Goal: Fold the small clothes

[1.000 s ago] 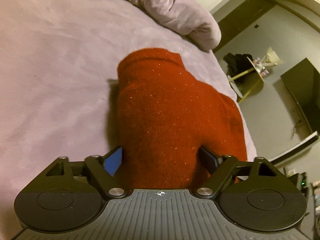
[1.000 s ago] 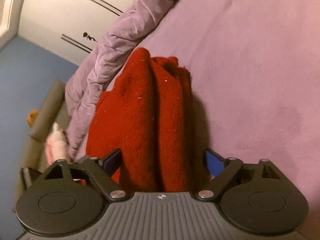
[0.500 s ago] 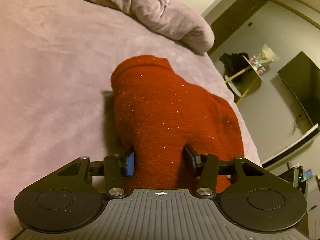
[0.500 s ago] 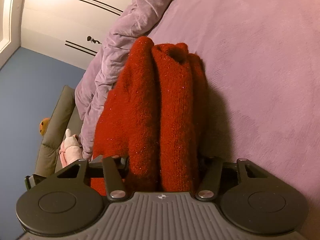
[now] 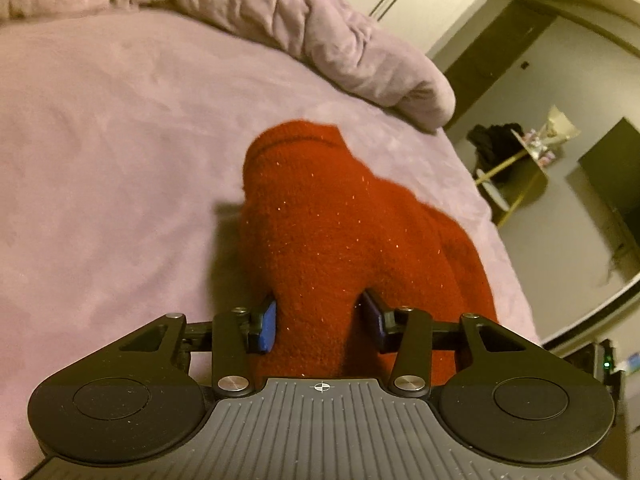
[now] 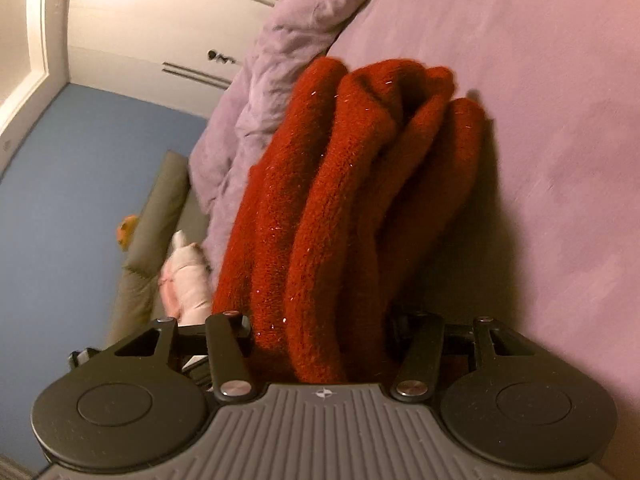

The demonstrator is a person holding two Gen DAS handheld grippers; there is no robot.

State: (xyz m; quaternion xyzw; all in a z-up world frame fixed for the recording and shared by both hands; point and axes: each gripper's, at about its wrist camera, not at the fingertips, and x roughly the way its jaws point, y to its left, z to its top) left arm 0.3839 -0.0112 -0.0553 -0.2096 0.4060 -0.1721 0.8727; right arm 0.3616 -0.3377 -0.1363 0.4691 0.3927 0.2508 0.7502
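Left wrist view: the left claw (image 5: 322,322) is clamped on a bunched edge of the red knit garment (image 5: 340,232), blue pads (image 5: 269,326) pinching the fabric from both sides. The garment runs forward from the claw across the lilac bed (image 5: 112,152), its far end resting on the cover, with the rumpled duvet (image 5: 304,36) lying beyond it. Over on the right wrist view, the right claw (image 6: 320,340) is squeezed onto several thick layers of the same garment (image 6: 352,184), folds stacked side by side like pleats and rising out of the grip; its pads are buried in the wool, so I can't see them. My read: this is mid-fold, both ends gathered and gripped, with the bundle partly held up off the bed. The next move, I'd judge, calls for carrying the two gripped ends together in step and laying the stack flat on the bed, keeping tension even so those loose layers don't slide apart on release.
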